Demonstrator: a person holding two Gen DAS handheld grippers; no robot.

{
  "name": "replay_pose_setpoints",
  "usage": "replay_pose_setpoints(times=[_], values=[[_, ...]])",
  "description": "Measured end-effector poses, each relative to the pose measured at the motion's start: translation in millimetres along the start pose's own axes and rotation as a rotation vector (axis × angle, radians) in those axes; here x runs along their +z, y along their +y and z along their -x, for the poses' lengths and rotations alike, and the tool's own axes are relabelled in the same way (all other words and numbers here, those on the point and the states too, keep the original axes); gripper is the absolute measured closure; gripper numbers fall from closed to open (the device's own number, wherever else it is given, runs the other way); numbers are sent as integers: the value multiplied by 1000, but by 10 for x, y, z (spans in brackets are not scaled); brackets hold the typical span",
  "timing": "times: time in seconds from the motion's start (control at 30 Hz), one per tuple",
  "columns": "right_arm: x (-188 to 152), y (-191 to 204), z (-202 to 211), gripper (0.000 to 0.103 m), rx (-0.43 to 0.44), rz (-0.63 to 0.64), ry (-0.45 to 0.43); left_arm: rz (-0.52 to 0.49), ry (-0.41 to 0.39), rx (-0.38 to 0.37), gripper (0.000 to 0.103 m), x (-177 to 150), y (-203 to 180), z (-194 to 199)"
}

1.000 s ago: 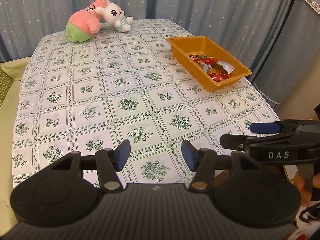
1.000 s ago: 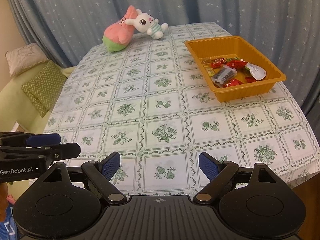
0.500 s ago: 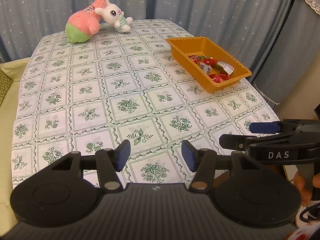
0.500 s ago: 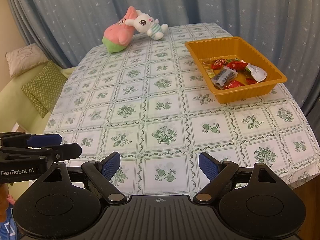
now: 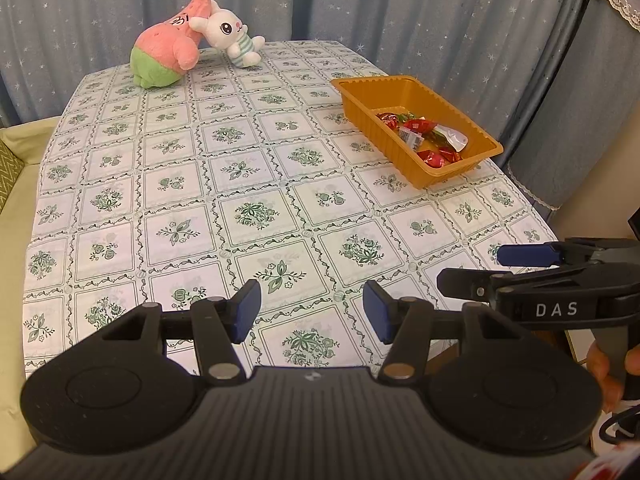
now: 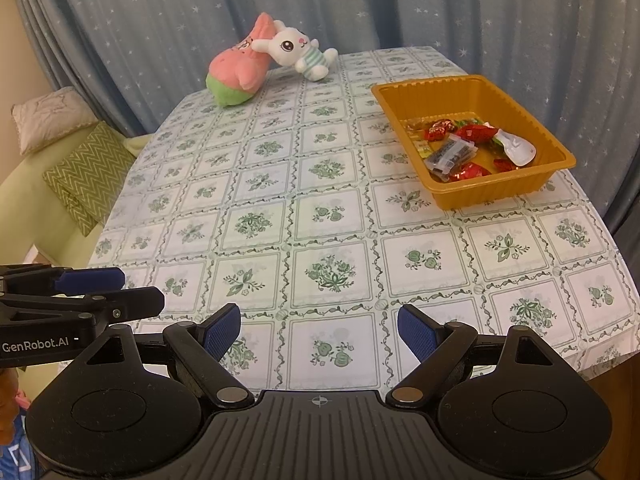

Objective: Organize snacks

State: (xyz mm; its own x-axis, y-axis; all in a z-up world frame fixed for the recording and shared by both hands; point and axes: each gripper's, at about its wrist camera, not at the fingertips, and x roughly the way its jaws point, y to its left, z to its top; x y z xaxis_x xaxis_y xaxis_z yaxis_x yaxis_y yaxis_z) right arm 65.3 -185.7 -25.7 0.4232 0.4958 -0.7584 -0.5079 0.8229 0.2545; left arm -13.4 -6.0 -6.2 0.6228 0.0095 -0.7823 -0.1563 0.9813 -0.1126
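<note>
An orange tray (image 5: 404,87) (image 6: 448,88) stands at the table's right side and holds several wrapped snacks (image 5: 420,136) (image 6: 460,148), mostly red, one white. My left gripper (image 5: 311,311) is open and empty above the table's near edge. My right gripper (image 6: 319,332) is open and empty, also above the near edge. Each gripper shows from the side in the other's view: the right one in the left wrist view (image 5: 520,256), the left one in the right wrist view (image 6: 100,280).
A pink and green plush (image 5: 168,52) (image 6: 238,72) and a white bunny plush (image 5: 232,34) (image 6: 298,50) lie at the table's far end. Blue starred curtains (image 5: 360,0) hang behind. A green sofa with cushions (image 6: 80,176) stands left of the table.
Both grippers have drawn back slightly from the table; the view has shifted a little. Both stay open and empty.
</note>
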Motion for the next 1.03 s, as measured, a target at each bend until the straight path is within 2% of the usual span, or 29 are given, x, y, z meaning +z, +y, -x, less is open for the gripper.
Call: replay_pose_setpoints(times=[0.97, 1.0, 1.03], values=[[109, -7, -21, 18, -3, -8, 3, 0, -2, -1, 49, 82, 0, -70], [119, -11, -29, 18, -3, -9, 4, 0, 0, 0, 49, 77, 8, -78], [121, -18, -42, 18, -2, -9, 6, 2, 6, 1, 44, 78, 13, -96]])
